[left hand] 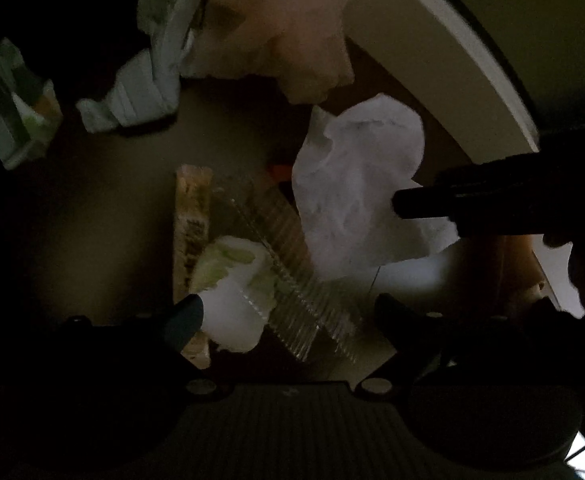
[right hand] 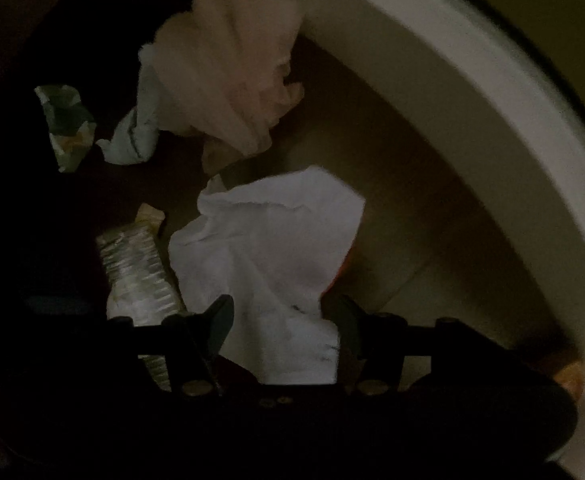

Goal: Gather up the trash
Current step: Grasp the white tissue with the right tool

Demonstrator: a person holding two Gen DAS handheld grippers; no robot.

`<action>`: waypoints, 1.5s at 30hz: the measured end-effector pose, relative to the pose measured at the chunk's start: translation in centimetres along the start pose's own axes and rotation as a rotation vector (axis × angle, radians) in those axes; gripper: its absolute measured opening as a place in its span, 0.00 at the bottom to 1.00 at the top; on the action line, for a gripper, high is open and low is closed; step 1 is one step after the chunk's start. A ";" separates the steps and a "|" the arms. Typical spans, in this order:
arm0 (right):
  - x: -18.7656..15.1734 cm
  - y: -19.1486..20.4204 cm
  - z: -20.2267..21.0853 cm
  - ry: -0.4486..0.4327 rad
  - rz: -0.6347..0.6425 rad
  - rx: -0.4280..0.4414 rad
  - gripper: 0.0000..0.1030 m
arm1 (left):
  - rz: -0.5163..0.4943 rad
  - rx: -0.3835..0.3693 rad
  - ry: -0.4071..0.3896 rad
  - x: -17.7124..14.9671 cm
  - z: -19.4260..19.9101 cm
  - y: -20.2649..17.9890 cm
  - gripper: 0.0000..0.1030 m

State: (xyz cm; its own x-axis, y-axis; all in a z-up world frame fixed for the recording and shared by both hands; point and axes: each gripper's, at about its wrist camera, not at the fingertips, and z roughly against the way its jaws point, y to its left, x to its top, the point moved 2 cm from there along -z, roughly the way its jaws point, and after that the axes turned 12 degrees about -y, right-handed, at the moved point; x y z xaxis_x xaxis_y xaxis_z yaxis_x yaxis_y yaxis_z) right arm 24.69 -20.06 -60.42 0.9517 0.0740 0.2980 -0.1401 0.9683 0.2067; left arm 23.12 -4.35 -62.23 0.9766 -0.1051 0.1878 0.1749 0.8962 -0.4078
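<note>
Dim bin interior (right hand: 472, 128), pale curved rim, trash piled at the bottom.
Right gripper (right hand: 280, 332) pointed down with its fingers closed on white crumpled paper (right hand: 268, 240). Left gripper (left hand: 288, 316) stood wide open over a ridged clear plastic bottle (left hand: 292, 264), one fingertip (left hand: 188, 316) beside its white label end, nothing gripped. Pinkish tissue (right hand: 228, 80), pale wrapper (left hand: 144, 80) and green-printed carton (left hand: 16, 108) lay farther back.

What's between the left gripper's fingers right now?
In the left wrist view, a clear ribbed plastic bottle with a greenish-white label lies between the left gripper fingers, jaws wide around it; grip unclear.
</note>
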 end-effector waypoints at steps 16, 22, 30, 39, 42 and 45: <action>-0.9 0.6 0.0 0.042 -0.020 -0.015 0.02 | 0.023 -0.029 0.108 0.1 -3.8 -2.6 0.12; -0.7 0.6 3.2 -0.012 -0.002 -0.027 0.01 | -0.006 -0.028 0.113 0.5 -3.1 -2.9 0.06; 0.4 0.3 11.3 -0.121 -0.028 -0.018 0.01 | 0.015 -0.043 0.091 2.0 1.1 -3.3 0.03; 0.8 1.8 18.6 -0.253 -0.030 0.013 0.01 | -0.030 -0.068 0.047 4.2 7.9 -4.2 0.03; 0.2 1.5 19.1 -0.273 -0.046 0.020 0.01 | 0.017 -0.093 0.059 4.0 7.6 -3.2 0.06; -0.3 1.0 18.5 -0.253 -0.068 0.021 0.01 | 0.080 -0.098 0.096 3.5 6.2 -2.7 0.30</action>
State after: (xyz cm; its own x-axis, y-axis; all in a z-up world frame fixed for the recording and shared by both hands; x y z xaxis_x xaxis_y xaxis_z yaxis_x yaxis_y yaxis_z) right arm 19.18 -23.49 -43.10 0.8610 -0.0551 0.5056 -0.0865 0.9638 0.2523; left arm 25.28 -4.46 -54.94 0.9945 -0.0806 0.0667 0.1033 0.8574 -0.5042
